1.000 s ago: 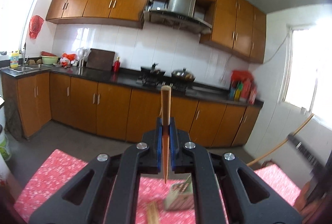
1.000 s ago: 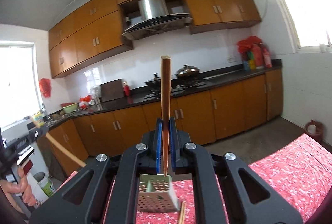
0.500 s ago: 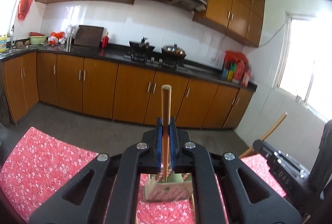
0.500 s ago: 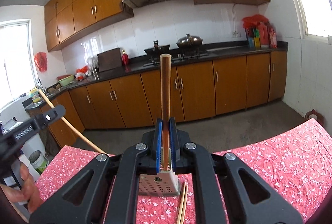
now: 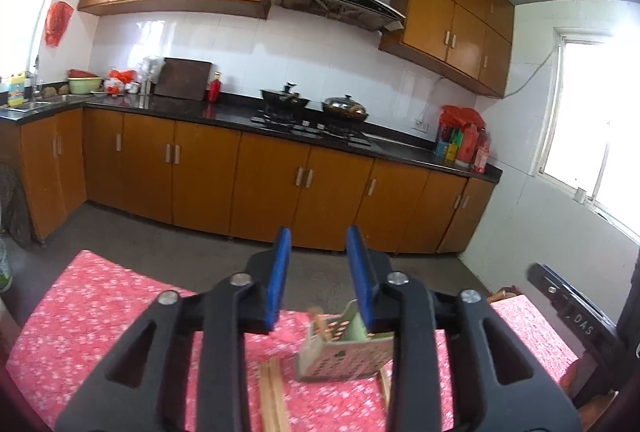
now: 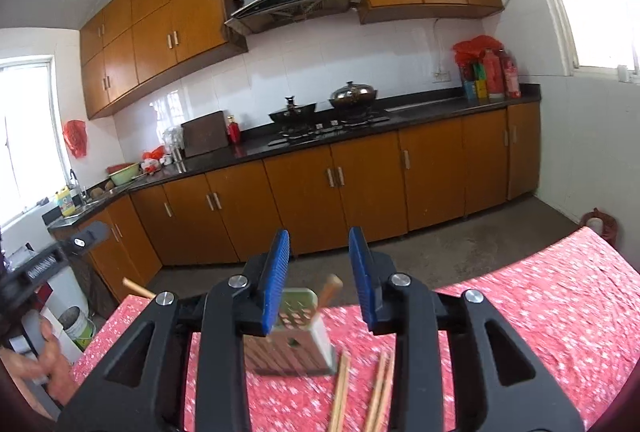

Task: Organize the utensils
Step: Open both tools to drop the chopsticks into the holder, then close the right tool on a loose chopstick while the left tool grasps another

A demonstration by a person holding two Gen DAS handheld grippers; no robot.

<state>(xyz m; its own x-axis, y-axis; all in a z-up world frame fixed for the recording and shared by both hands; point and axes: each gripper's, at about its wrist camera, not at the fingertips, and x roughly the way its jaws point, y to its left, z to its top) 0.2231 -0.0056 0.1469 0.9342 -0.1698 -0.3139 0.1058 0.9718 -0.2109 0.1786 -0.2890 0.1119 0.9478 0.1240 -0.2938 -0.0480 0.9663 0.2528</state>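
both grippers, the left gripper [image 5: 320,272] and right gripper [image 6: 320,272], are hanging wide apart and gripping nothing above the green holder [image 6: 298,336], which is carrying a chopstick [image 6: 330,288]. loose chopsticks [image 6: 360,392] are lying beside it on the red cloth [image 6: 540,312]; a careless downward reach is risking tipping the holder.

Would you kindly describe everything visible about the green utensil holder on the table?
The utensil holder is a pale green, box-shaped container, seemingly plastic, with perforated walls and an open top. It stands slightly tilted on the red floral tablecloth. At least one wooden chopstick leans out of its top. More chopsticks lie loose on the cloth close by. Both grippers are open and apart from it.
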